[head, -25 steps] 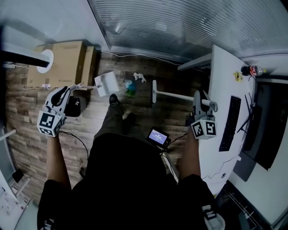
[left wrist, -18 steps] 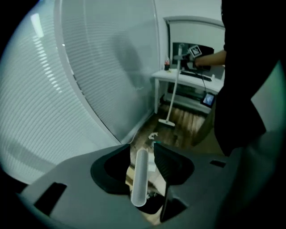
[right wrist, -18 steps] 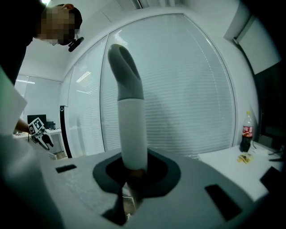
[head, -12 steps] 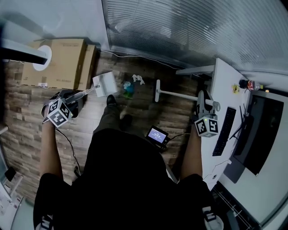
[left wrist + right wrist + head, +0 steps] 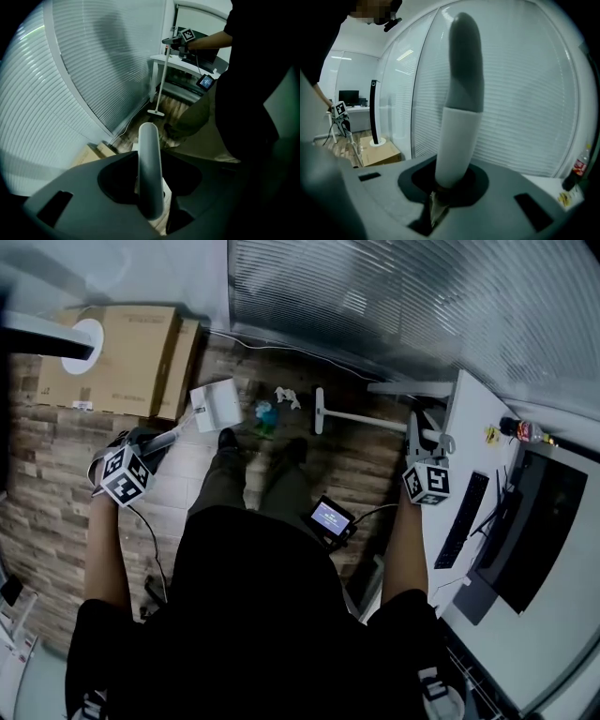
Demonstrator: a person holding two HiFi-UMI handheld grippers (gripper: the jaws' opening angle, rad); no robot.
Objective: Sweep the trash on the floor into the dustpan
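Note:
The white dustpan (image 5: 216,404) rests on the wooden floor, its long handle (image 5: 149,173) running up between the jaws of my left gripper (image 5: 155,442). Those jaws are closing around the handle, with dark gaps still on both sides. Green and white scraps of trash (image 5: 270,412) lie just right of the pan. The broom head (image 5: 319,410) stands on the floor right of the scraps. My right gripper (image 5: 424,439) is shut on the broom's white pole (image 5: 457,140) below its grey grip, and its jaws are still tightening.
Cardboard boxes (image 5: 112,362) with a white lamp base (image 5: 82,345) stand at the far left. A white desk (image 5: 459,409) carrying a keyboard (image 5: 466,521), monitor and bottle (image 5: 525,430) borders the right. A blind-covered glass wall (image 5: 394,306) runs behind. The person's feet stand near the pan.
My left gripper has dropped and tipped steeply down over the dustpan handle. The right gripper has carried the broom leftward, closer to the scraps. The person's feet have shifted.

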